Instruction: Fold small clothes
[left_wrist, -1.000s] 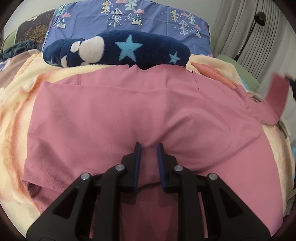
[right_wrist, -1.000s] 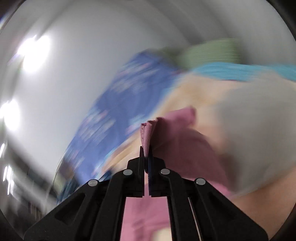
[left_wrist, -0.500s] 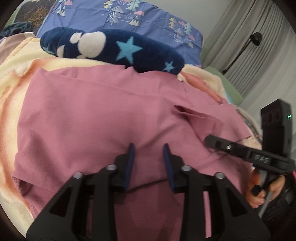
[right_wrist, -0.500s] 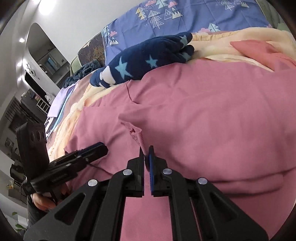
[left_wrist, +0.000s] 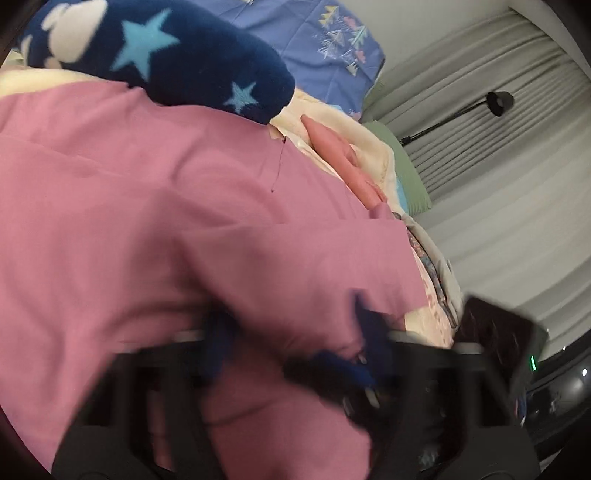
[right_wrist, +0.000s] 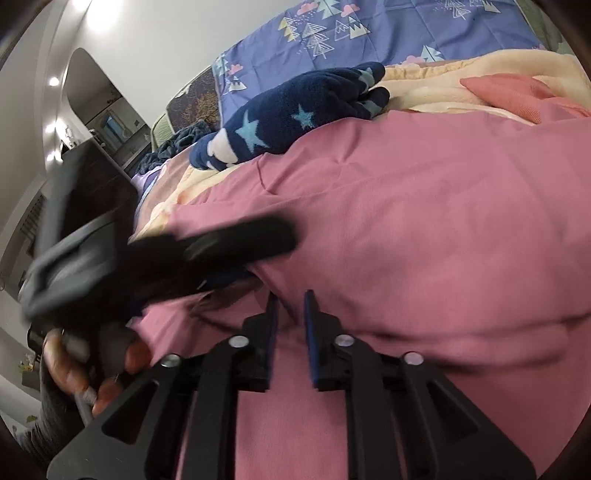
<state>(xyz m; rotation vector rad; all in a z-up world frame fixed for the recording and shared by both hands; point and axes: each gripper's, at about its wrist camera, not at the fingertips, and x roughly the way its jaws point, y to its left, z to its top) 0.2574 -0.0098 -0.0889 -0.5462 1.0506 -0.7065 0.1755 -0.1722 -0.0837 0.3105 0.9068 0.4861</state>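
A pink garment (left_wrist: 147, 206) lies spread across the bed and fills both views (right_wrist: 443, 221). My right gripper (right_wrist: 290, 314) rests low on it near a folded edge. Its jaws are opening, a narrow gap shows between the blue pads, and they press on nothing. My left gripper (left_wrist: 291, 332) is smeared by motion at the bottom of its own view, with its jaws closing over pink cloth. I cannot tell whether the pads pinch it. In the right wrist view the left gripper (right_wrist: 266, 254) reaches in from the left, held by a hand (right_wrist: 70, 365).
A navy fleece piece with stars (right_wrist: 295, 110) lies just behind the garment on a cream blanket (right_wrist: 443, 88). A salmon cloth (left_wrist: 332, 147) sits at the far right. A blue tree-print pillow (left_wrist: 332, 48) stands at the back. A floor lamp (left_wrist: 498, 101) and curtains stand beyond the bed.
The right gripper came down with a pink fold pinched, laid it on the garment and opened off it. The left gripper swung right towards the right one, and its view has blurred.
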